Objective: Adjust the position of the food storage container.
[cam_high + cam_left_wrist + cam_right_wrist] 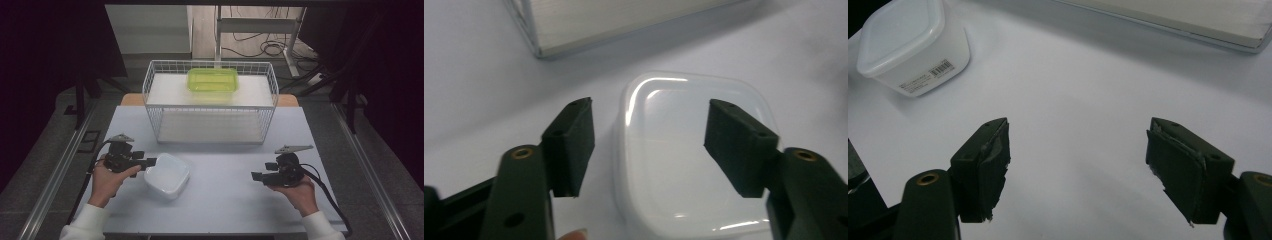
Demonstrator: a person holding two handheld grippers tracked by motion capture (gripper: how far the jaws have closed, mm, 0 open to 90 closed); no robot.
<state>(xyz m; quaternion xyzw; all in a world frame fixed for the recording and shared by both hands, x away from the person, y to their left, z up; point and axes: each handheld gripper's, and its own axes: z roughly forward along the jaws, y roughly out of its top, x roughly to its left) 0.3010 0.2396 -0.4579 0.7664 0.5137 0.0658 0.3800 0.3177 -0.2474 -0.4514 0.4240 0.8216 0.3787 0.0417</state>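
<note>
Nearest the camera, the person's two white sleeves come up from the table's front edge, each hand carrying a gripper. The left gripper is tipped toward the white lidded container, which sits on the pale table toward its front left. In the left gripper view the jaws stand partly open, one on either side of the container's near corner; the pads are clear of it and nothing is held. That spacing looks chosen to straddle the lid's rim, so my guess is a pickup is being lined up.

Moving right, the middle of the table is bare, giving plenty of room to carry the container across or back. Behind it stands the wire basket rack, its front edge well apart from the container, with a green lidded box on its upper shelf.

Farther right, the right gripper hangs over bare table, jaws wide and holding nothing, aimed toward the container. It looks parked out of the way, near the right edge.
</note>
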